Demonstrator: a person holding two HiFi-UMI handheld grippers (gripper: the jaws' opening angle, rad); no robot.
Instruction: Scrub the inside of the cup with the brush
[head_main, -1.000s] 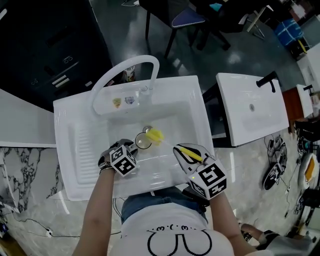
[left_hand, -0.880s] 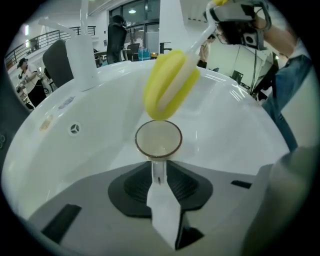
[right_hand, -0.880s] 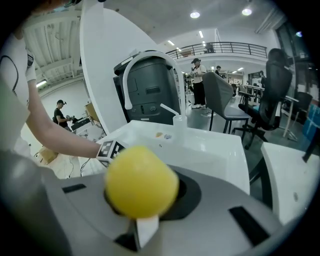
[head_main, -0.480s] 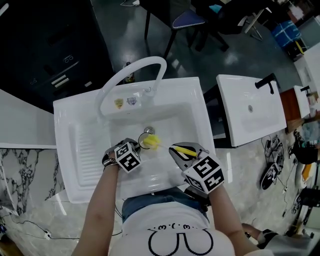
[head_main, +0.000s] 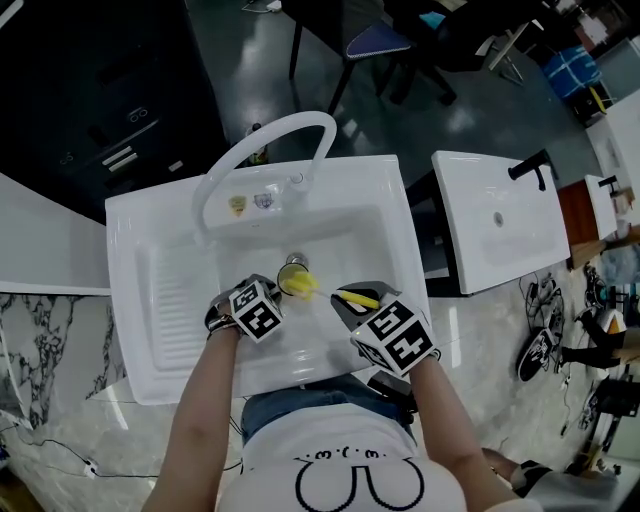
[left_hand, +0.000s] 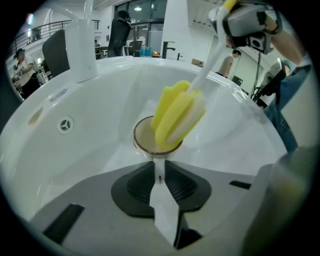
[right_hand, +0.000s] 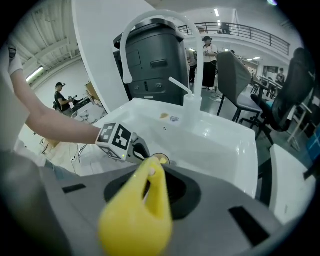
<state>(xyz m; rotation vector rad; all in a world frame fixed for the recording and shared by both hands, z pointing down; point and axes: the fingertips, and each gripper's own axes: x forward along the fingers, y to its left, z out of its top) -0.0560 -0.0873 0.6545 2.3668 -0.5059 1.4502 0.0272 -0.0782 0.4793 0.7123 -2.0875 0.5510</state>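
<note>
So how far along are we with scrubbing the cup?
Done: the left gripper, whose jaws have just been closing, grips the cup by its handle in the sink; the right gripper holds the brush. In hand: the brush's yellow head sits at the cup's mouth, mostly outside. Left: pushing it in and scrubbing the inside.

No legible text in any view. Two small stickers on the sink deck beside the faucet: coloured, too small to read. Cubes on the left gripper and right gripper: black-and-white square marker patterns only, no letters or digits. Shirt print: line drawing, cut off at the frame edge, not readable as words.
</note>
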